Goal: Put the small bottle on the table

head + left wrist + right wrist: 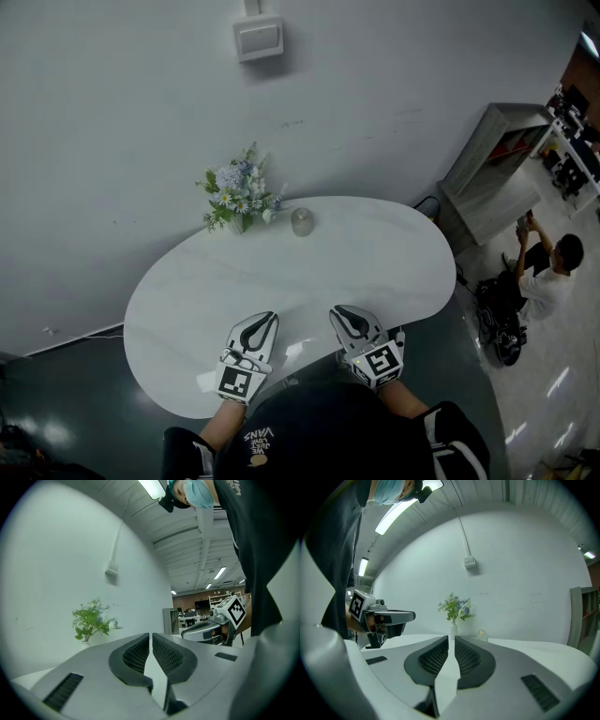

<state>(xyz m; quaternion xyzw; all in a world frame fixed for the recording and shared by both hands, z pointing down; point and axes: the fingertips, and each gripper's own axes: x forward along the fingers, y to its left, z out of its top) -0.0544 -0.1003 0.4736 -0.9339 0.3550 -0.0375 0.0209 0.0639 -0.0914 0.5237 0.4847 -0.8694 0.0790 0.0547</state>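
Note:
A small, pale glass bottle (301, 221) stands upright at the far edge of the white rounded table (384, 258), just right of a vase of flowers (238, 199). In the right gripper view the bottle (482, 634) shows small beside the vase (453, 630). Both grippers hover over the table's near edge, far from the bottle. My left gripper (265, 319) is shut, its jaws meeting with nothing between them (150, 635). My right gripper (339, 311) is shut and empty too (451, 638). Each gripper is visible in the other one's view.
A white box (259, 37) hangs on the wall behind the table. A grey cabinet (492, 173) stands at the right against the wall. A person (548, 277) sits on the dark floor beyond the table's right end.

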